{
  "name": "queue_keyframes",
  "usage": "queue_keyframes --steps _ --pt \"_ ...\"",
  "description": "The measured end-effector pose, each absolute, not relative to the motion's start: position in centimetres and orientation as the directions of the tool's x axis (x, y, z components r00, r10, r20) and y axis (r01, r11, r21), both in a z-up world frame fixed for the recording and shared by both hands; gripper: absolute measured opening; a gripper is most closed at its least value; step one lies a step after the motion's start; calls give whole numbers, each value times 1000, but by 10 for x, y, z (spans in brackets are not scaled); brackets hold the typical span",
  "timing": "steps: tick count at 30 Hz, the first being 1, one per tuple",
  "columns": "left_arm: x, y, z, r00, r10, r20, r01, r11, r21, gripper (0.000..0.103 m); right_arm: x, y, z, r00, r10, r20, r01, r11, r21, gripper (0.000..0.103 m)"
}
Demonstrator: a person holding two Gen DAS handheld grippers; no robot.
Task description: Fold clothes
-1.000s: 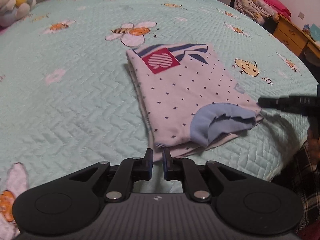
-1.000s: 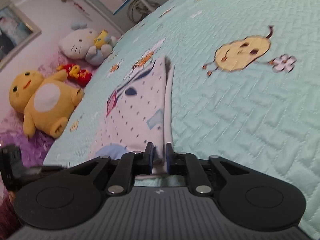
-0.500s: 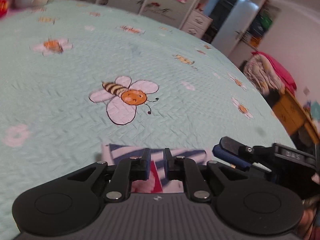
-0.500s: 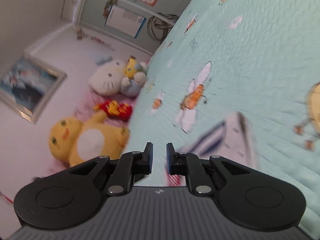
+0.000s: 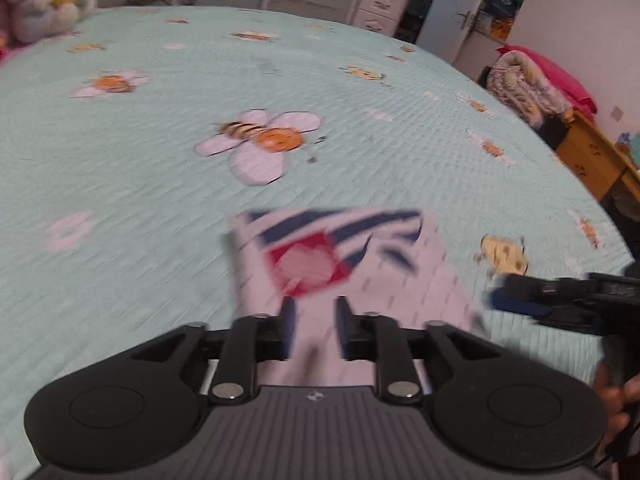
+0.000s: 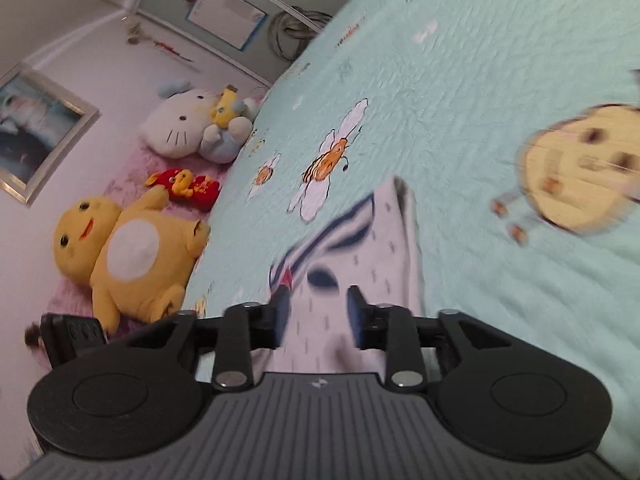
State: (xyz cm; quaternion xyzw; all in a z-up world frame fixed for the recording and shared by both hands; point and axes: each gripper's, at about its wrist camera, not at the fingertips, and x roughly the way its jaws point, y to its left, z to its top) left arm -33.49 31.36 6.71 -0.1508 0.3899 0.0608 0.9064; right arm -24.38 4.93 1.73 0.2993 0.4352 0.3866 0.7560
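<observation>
Now both claws are letting go: the left gripper [image 5: 313,312] and right gripper [image 6: 316,304] have jaws opening, nothing pinched, above the folded shirt [image 5: 344,264], lying low in the frame's centre on the bedspread [image 5: 160,168].

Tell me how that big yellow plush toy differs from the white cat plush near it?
The yellow plush toy is yellow with a white belly patch; the white cat plush is white with whiskers. The yellow plush toy lies sprawled, limbs spread, alone; the white cat plush has smaller soft toys bunched against it. The yellow one sits nearer the camera and looks bigger. Both lie beside the mint bedspread.
</observation>
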Motion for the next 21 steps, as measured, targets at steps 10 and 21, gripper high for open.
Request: queue_keyframes --steps 10,21 --pt "-402 329 43 655 -147 -741 -401 764 -505 37 -301 11 -5 238 870 -431 -165 474 865 38" --pt "-387 336 27 661 -197 -724 -458 659 -597 38 -298 29 -21 261 849 -460 -41 486 873 39"
